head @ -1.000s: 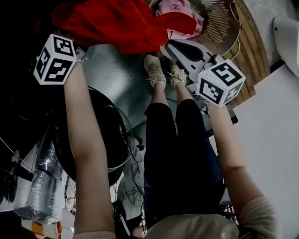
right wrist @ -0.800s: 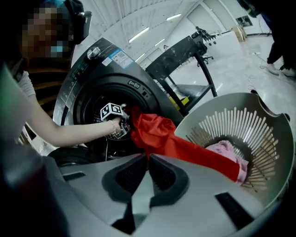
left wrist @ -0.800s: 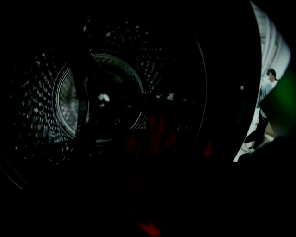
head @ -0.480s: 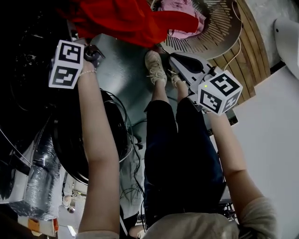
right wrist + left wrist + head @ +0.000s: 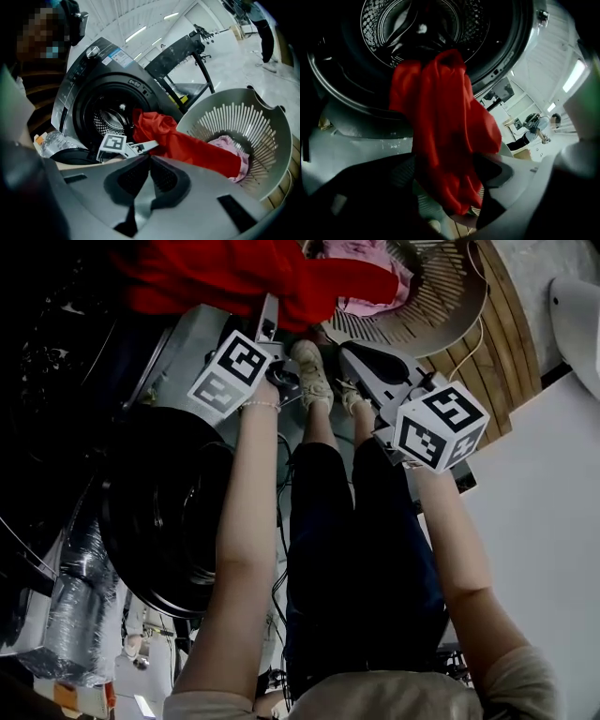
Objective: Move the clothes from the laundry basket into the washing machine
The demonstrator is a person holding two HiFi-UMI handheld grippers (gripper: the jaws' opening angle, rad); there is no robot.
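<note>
A red garment (image 5: 244,277) stretches from the washing machine's drum (image 5: 393,28) across to the grey laundry basket (image 5: 450,296). In the left gripper view the red garment (image 5: 445,131) hangs out of the drum mouth and down between the jaws of my left gripper (image 5: 447,168). Those jaws are opening and stand wide apart, with the cloth loose between them. My right gripper (image 5: 150,159) is shut on nothing and points at the basket (image 5: 248,126), where a pink cloth (image 5: 229,145) lies under the red one. From above, my left gripper (image 5: 274,329) sits below the red cloth and my right gripper (image 5: 361,348) is near the basket rim.
The machine's round door (image 5: 159,512) stands swung open at the left. The person's legs and shoes (image 5: 309,381) are between the door and the basket. A foil hose (image 5: 80,596) and cables lie at the lower left. A dark metal stand (image 5: 187,47) rises behind the machine.
My left hand has swung right from the machine's dark opening toward the shoes and rolled over. The red garment now trails from the drum. My right gripper has stayed put.
</note>
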